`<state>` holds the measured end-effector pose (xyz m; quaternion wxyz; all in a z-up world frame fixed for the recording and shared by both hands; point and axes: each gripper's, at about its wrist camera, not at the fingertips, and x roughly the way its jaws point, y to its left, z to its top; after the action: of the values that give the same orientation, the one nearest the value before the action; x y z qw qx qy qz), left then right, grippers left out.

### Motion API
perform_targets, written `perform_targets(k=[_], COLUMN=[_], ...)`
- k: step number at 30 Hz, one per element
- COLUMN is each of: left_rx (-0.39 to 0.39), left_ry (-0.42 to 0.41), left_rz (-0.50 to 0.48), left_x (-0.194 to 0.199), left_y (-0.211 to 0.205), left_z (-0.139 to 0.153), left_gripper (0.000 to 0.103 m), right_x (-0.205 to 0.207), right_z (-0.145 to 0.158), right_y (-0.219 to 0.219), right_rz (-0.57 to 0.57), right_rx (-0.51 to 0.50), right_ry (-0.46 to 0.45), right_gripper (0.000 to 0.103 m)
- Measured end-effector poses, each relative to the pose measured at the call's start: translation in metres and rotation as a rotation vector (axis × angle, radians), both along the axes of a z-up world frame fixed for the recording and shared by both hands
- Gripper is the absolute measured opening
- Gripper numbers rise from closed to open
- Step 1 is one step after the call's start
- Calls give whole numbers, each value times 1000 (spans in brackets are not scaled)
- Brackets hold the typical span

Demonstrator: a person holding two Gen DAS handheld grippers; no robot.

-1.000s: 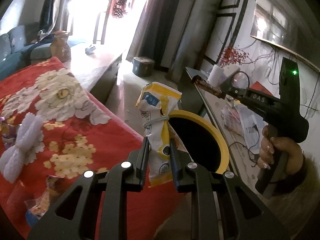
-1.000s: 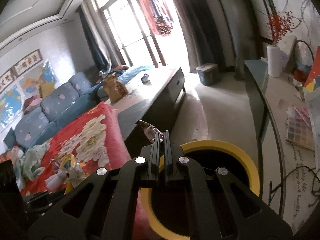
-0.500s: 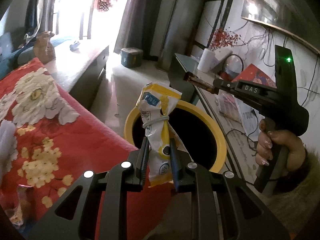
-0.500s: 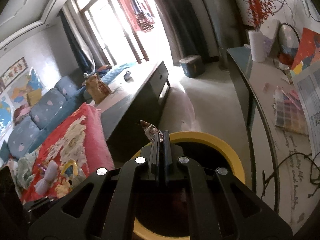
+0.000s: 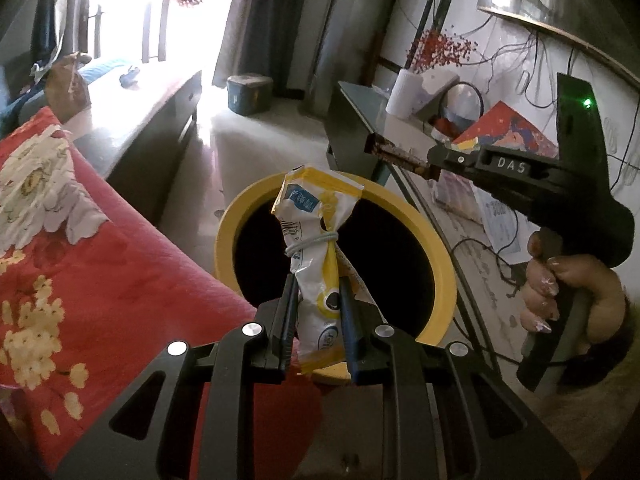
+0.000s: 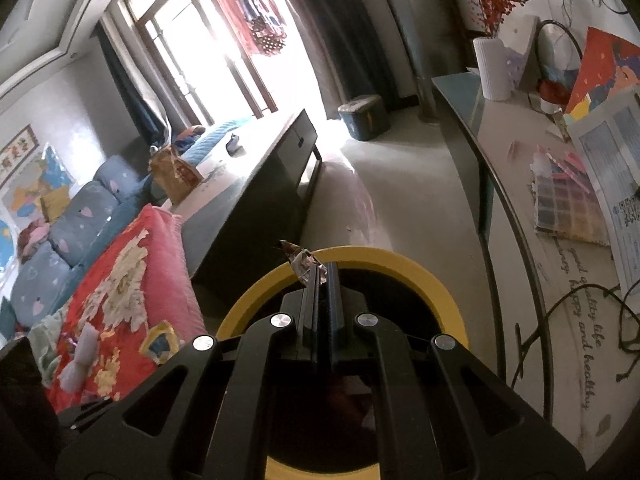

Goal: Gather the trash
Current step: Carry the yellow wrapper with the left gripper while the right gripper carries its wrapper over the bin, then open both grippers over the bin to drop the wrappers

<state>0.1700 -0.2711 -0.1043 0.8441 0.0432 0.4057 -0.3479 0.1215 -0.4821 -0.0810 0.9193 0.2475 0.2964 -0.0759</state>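
Note:
My left gripper (image 5: 318, 292) is shut on a yellow and white snack bag (image 5: 316, 248) tied with a rubber band, held upright over the near rim of the yellow-rimmed trash bin (image 5: 436, 248). My right gripper (image 6: 323, 276) is shut on a thin crinkled brown wrapper (image 6: 300, 258) that sticks out past its tips, above the bin's far rim (image 6: 400, 266). In the left wrist view the right gripper (image 5: 430, 164) shows at the right, holding the brown wrapper (image 5: 396, 156) above the bin.
A red floral blanket (image 5: 80, 260) lies left of the bin, with loose wrappers and a white bow on it (image 6: 80, 356). A dark low cabinet (image 6: 256, 200) stands behind. A glass desk (image 6: 520, 208) with papers and cables runs along the right.
Both grippers have moved over the bin; the bin's opening now sits right behind the snack bag and under the right gripper's fingers. Both grips are unchanged.

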Motion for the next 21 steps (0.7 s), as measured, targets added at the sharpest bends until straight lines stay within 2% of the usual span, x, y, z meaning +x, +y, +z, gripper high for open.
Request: perform_targets(k=[10, 12, 13, 14, 15, 16, 18, 19, 21], left_rx=[12, -1, -12, -23, -34, -43, -52, -54, -66], left_ry=[41, 51, 51, 50, 45, 39, 31, 23, 0], left_rz=[-17, -15, -18, -19, -16, -12, 3, 14, 40], left_x=[13, 18, 19, 19, 19, 20, 20, 19, 18], left_y=[-15, -16, -15, -15, -13, -11, -7, -4, 3], left_z=[-17, -20, -20, -19, -18, -16, -13, -11, -3], left_gripper=[20, 23, 31, 40, 57, 67, 71, 79, 87], right_x=[3, 4, 5, 3, 2, 2, 2, 1, 0], right_z=[-12, -15, -17, -19, -19, -20, -20, -20, -19], right_y=[-6, -9, -11, -12, -13, -14, -14, -14, -12], right_rz=[-3, -4, -1, -10, -21, -21, -25, -28, -30], right_rx=[28, 54, 79, 96, 101, 103, 101, 103, 93], right_ry=[36, 47, 52, 45, 41, 42, 43, 37, 31], right_gripper=[2, 14, 29, 37, 37, 37, 38, 40, 43])
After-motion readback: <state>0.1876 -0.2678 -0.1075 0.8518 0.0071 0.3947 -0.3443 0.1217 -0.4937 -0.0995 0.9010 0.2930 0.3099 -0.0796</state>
